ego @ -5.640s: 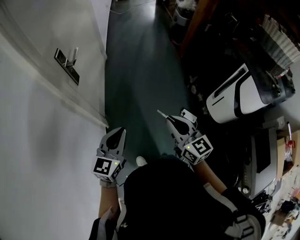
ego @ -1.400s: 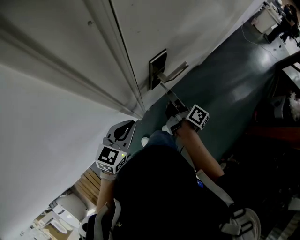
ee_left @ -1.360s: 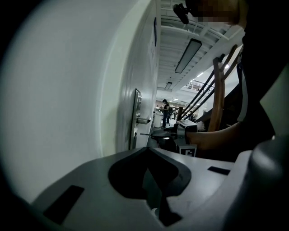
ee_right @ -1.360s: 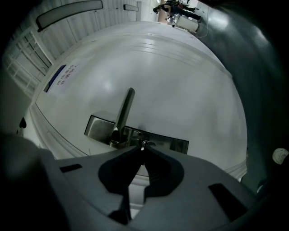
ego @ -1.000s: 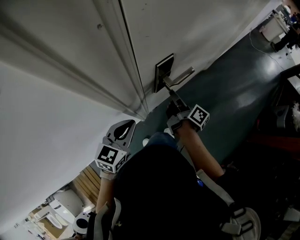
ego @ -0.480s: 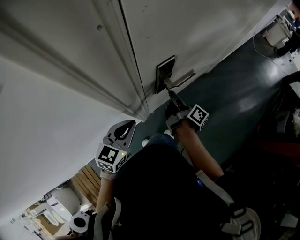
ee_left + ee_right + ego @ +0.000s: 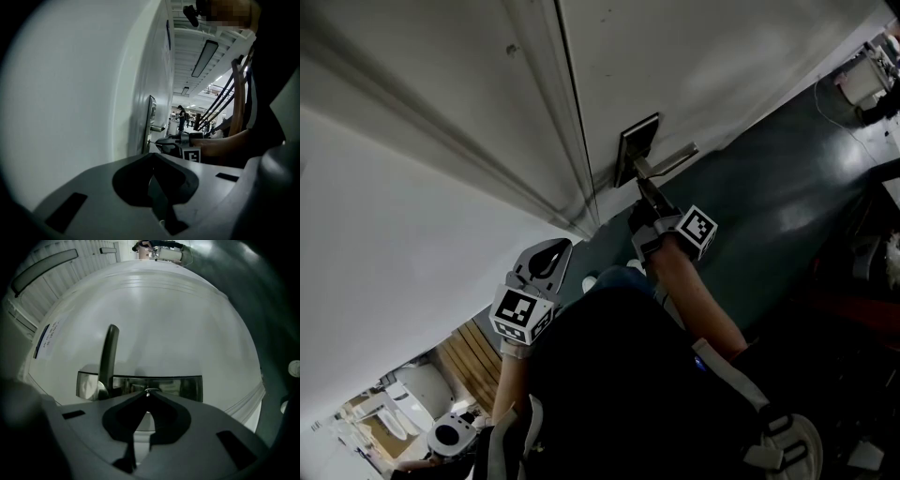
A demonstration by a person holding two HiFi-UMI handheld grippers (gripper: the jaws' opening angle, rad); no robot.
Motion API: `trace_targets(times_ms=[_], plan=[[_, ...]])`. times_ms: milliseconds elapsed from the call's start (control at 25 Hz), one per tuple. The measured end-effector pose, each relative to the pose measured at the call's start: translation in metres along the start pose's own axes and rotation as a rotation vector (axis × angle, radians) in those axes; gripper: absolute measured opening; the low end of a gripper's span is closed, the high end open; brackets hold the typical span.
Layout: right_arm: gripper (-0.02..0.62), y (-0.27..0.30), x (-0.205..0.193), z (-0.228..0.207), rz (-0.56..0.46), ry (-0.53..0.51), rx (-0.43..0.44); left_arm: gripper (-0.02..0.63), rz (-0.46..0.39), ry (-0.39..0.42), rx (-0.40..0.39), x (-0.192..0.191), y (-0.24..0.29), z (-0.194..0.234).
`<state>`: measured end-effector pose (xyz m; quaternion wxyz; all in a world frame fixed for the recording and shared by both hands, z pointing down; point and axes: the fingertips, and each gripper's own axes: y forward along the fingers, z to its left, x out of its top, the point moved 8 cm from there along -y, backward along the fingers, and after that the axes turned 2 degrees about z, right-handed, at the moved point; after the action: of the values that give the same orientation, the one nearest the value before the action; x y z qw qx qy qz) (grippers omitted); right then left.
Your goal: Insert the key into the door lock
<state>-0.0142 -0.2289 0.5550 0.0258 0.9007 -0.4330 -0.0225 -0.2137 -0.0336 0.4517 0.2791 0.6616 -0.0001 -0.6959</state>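
Your right arm stretches forward, its right gripper (image 7: 647,200) pinched on the key (image 7: 147,390). Your left gripper (image 7: 546,255) is held low, jaws together, empty.

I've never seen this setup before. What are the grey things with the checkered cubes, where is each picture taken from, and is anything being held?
There is no robot here. A person holds a grey two-jaw gripper in each hand, and the marker cubes are parts of those grippers. The head view comes from a camera on the person's head, looking steeply down. The other two views come from cameras riding on the grippers, each looking along its own jaws. The right gripper is up at the white door. Its jaws are shut on a thin metal key, whose tip is at the shiny metal lock plate, beside the lever handle. I cannot tell whether the key has entered the lock. The left gripper hangs at the person's side, jaws shut on nothing.
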Motion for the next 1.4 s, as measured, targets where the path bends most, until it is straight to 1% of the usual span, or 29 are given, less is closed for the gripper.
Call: trace_targets(times_ms=[80,200,400,520,680,920,1080,1280,1400], plan=[[0.034,0.004,0.0,0.001,0.007,0.001,-0.006,0.008,-0.001,-0.004,0.01,0.0,-0.001,0.0],[0.034,0.012,0.002,-0.001,0.011,0.015,0.02,0.008,-0.005,-0.011,0.024,-0.001,-0.002,0.0],[0.034,0.013,0.002,0.0,0.019,0.008,0.024,0.008,-0.013,-0.016,0.043,0.001,-0.005,-0.001],[0.034,0.012,0.002,0.001,0.028,-0.002,0.011,0.008,-0.017,-0.02,0.046,0.0,-0.005,-0.003],[0.034,0.011,0.001,0.001,0.049,0.003,0.018,0.008,-0.022,-0.021,0.039,0.001,-0.003,-0.008],[0.034,-0.002,-0.003,0.003,0.092,-0.002,0.006,0.008,-0.032,-0.022,0.012,0.006,0.006,-0.016],[0.034,-0.021,-0.001,0.004,0.085,-0.022,-0.013,0.008,-0.036,-0.022,-0.026,0.008,0.015,-0.022],[0.028,-0.044,0.007,0.013,0.059,-0.078,0.004,0.008,-0.046,-0.031,-0.079,0.011,0.028,-0.029],[0.025,-0.059,0.015,0.021,0.047,-0.138,0.003,0.008,-0.057,-0.035,-0.111,0.013,0.037,-0.033]])
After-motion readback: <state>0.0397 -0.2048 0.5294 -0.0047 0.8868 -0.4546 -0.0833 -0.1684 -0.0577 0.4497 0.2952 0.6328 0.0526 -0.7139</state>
